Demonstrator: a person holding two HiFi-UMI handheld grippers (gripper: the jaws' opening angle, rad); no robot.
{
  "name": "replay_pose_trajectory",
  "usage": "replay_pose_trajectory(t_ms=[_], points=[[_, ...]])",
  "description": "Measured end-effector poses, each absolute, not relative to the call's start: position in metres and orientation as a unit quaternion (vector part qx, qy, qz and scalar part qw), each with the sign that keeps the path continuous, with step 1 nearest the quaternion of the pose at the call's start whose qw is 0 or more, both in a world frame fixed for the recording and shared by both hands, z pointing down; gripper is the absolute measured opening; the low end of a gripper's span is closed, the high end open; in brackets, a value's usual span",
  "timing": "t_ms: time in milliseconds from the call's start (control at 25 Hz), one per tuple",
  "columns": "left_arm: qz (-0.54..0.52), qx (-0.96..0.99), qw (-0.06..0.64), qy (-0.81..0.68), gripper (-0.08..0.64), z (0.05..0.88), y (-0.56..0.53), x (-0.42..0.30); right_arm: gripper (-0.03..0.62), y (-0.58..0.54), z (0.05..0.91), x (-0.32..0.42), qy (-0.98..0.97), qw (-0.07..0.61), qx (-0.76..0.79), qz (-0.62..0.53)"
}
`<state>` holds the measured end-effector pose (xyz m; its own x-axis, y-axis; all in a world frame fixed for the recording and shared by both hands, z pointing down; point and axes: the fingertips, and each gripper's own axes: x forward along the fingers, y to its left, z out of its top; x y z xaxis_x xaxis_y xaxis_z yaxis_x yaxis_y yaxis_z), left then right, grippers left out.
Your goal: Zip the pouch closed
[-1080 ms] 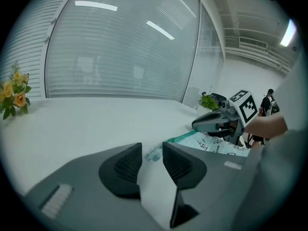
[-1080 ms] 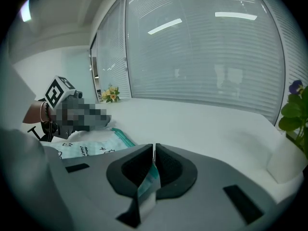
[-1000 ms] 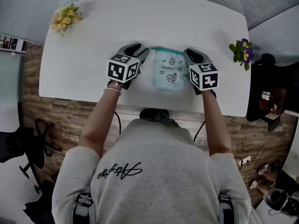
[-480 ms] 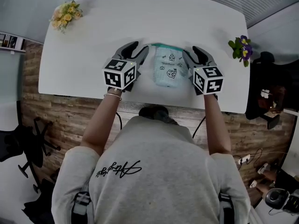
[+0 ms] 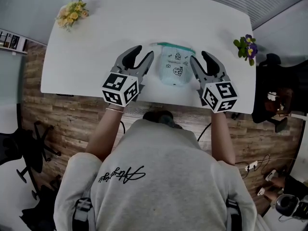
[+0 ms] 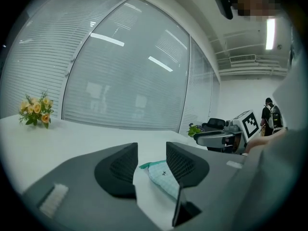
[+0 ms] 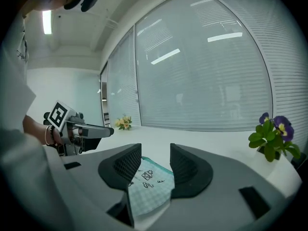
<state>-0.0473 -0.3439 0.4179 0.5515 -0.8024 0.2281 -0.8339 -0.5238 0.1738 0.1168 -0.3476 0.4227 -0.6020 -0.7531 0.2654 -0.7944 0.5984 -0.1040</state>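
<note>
Teal pouch (image 5: 173, 70) lying mid-frame on white table (image 5: 96, 32) between left gripper (image 5: 143, 53) and right gripper (image 5: 199, 57), jaws just opened, gripping nothing (risk: careless re-reach nudging it, zip end left gaping).

I get bright, even light, ceiling strip lights (image 7: 46, 22) glaring overhead, their streaks mirrored on the blinds (image 6: 120, 81), soft faint shadows on the white table (image 5: 96, 37), heavy fisheye bending and black corners in both gripper views

Left gripper (image 5: 143, 52): centre-left of my frame, jaws just opened wide, gripping nothing.
Right gripper (image 5: 200, 57): centre-right, jaws just opened wide, gripping nothing.
</note>
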Motion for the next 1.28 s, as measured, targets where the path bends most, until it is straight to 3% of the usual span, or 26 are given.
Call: replay_pose_trajectory(t_ms=[360, 720, 920, 1280], points=[[0.035, 0.886, 0.112, -0.449, 0.139, 0.381, -0.297, -0.045, 0.147, -0.300, 0.363, 0.113, -0.899, 0.030, 0.430, 0.068], [0.011, 0.898, 0.084, -0.431, 0.046, 0.342, -0.250, -0.044, 0.003, -0.248, 0.309, 0.096, -0.923, -0.035, 0.381, 0.046], [-0.003, 0.903, 0.071, -0.423, 0.002, 0.322, -0.232, -0.044, 0.003, -0.230, 0.288, 0.091, -0.929, -0.044, 0.366, 0.016], [-0.020, 0.906, 0.060, -0.419, 0.000, 0.306, -0.220, -0.041, 0.002, -0.217, 0.278, 0.077, -0.940, -0.042, 0.339, -0.012]])
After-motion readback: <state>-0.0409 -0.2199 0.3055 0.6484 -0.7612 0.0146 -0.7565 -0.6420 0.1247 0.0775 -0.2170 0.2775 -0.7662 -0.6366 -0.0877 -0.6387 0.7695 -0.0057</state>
